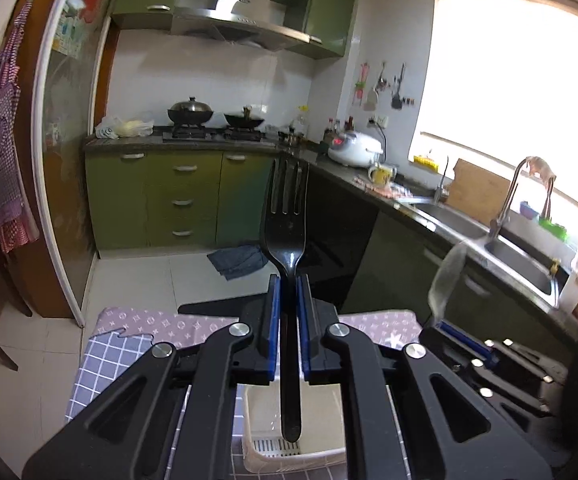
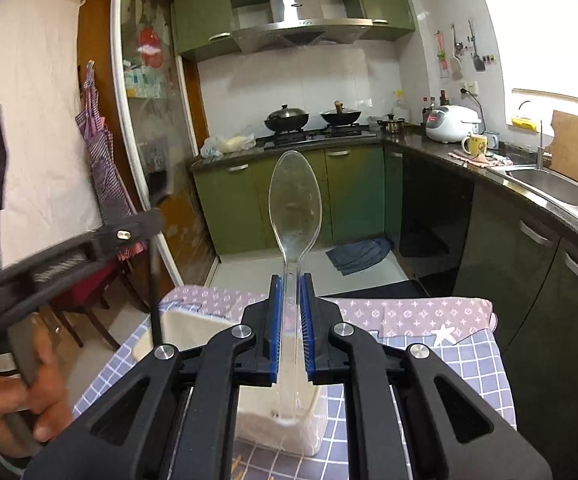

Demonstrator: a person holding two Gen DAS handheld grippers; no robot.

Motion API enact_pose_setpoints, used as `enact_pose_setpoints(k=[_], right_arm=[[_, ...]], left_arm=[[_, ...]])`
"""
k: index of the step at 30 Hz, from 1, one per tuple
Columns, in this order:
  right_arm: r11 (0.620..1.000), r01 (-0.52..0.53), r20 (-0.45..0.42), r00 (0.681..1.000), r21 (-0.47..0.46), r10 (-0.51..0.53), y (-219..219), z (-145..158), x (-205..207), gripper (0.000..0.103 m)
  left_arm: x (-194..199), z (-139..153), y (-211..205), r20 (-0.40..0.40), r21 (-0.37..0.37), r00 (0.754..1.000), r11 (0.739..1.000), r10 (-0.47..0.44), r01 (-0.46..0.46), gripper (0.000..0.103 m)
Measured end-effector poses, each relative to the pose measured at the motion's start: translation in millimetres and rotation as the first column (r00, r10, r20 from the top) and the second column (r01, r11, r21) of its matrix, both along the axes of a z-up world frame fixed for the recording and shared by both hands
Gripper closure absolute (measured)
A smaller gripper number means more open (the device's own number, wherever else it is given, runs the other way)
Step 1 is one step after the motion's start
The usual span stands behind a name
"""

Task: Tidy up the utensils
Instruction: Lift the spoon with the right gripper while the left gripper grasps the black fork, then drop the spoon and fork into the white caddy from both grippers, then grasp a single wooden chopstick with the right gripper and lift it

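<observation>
Your left tongs (image 1: pixel 288 280) point forward and slightly downward, the blue-padded jaws closed tight on the neck of a black fork (image 1: pixel 287 220) that sticks out ahead, tines away from you. Your right tongs (image 2: pixel 289 280) sit at the same slight downward tilt, jaws closed on the handle of a clear plastic spoon (image 2: pixel 295 200), bowl away from you. In the right wrist view, your left hand (image 2: pixel 13 404) grips its tool's handle at lower left, blurred.

Black fork (image 1: pixel 285 236), clear spoon (image 2: pixel 295 204), blue-checked cloth (image 2: pixel 477 368), green cabinets (image 1: pixel 181 200).
</observation>
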State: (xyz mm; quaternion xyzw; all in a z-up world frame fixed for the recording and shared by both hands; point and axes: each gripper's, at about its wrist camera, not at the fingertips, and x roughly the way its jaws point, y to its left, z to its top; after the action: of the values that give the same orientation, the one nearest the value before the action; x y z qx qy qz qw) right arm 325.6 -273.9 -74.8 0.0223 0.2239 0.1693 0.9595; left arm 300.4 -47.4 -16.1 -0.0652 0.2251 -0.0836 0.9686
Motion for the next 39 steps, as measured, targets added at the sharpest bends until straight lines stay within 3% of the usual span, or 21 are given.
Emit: enact_pose_setpoints(k=[10, 14, 22, 24, 26, 28, 29, 31, 33, 36, 37, 39], right_arm=[[0.999, 0.003, -0.022, 1.0, -0.048, -0.004, -5.3, -8.4, -21.9, 0.091], [0.998, 0.002, -0.024, 1.0, -0.07, -0.004, -3.7, -4.8, -26.2, 0.075], [0.999, -0.013, -0.03, 0.999, -0.042, 0.011, -7.4, 11.4, -42.3, 0.066], [0.999, -0.02, -0.043, 0.999, -0.041, 0.018, -10.3, 18.1, -52.2, 0.065], [0.998, -0.042, -0.087, 0.996, -0.045, 0.038, -13.4, 20.1, -62.6, 0.063], [0.996, -0.056, -0.167, 0.985, -0.074, 0.043, -19.7, 14.2, -71.7, 0.06], [0.995, -0.068, -0.21, 0.976, -0.079, 0.05, -23.5, 9.7, -75.0, 0.06], [0.993, -0.084, -0.293, 0.954, -0.079, 0.057, -31.6, -1.0, -78.1, 0.06], [0.993, -0.093, -0.407, 0.912, -0.072, 0.056, -43.6, -19.3, -78.0, 0.06], [0.99, -0.106, -0.499, 0.866, -0.092, 0.046, -47.0, -42.2, -79.1, 0.06], [0.989, -0.109, -0.516, 0.856, -0.103, 0.041, -47.1, -49.3, -80.1, 0.06], [0.985, -0.125, -0.555, 0.831, -0.118, 0.039, -43.4, -63.2, -80.3, 0.06]], left_arm=[[-7.9, -30.4, 1.3, -0.156, 0.057, 0.988, 0.998, -0.016, 0.025, 0.095], [-13.0, -36.4, 3.9, -0.194, 0.077, 0.981, 0.996, -0.024, 0.04, 0.095], [-26.0, -25.0, 3.7, -0.207, 0.074, 0.977, 0.995, -0.044, 0.061, 0.094], [-32.6, -19.0, 5.5, -0.211, 0.069, 0.976, 0.996, -0.047, 0.062, 0.088], [-43.3, -13.2, 10.0, -0.225, 0.067, 0.973, 0.995, -0.055, 0.072, 0.063], [-57.9, -13.2, 16.6, -0.256, 0.069, 0.965, 0.995, -0.056, 0.076, 0.046], [-67.5, -15.4, 19.5, -0.277, 0.084, 0.959, 0.993, -0.053, 0.079, 0.044], [-82.5, -24.5, 23.1, -0.331, 0.102, 0.942, 0.99, -0.056, 0.095, 0.037], [-93.8, -42.6, 25.9, -0.42, 0.12, 0.906, 0.986, -0.057, 0.117, 0.032], [-100.8, -79.2, 22.7, -0.564, 0.108, 0.822, 0.98, -0.079, 0.169, 0.033], [-101.1, -94.0, 18.8, -0.615, 0.1, 0.784, 0.977, -0.089, 0.19, 0.035], [-99.2, -112.4, 14.5, -0.662, 0.1, 0.744, 0.974, -0.087, 0.203, 0.05]])
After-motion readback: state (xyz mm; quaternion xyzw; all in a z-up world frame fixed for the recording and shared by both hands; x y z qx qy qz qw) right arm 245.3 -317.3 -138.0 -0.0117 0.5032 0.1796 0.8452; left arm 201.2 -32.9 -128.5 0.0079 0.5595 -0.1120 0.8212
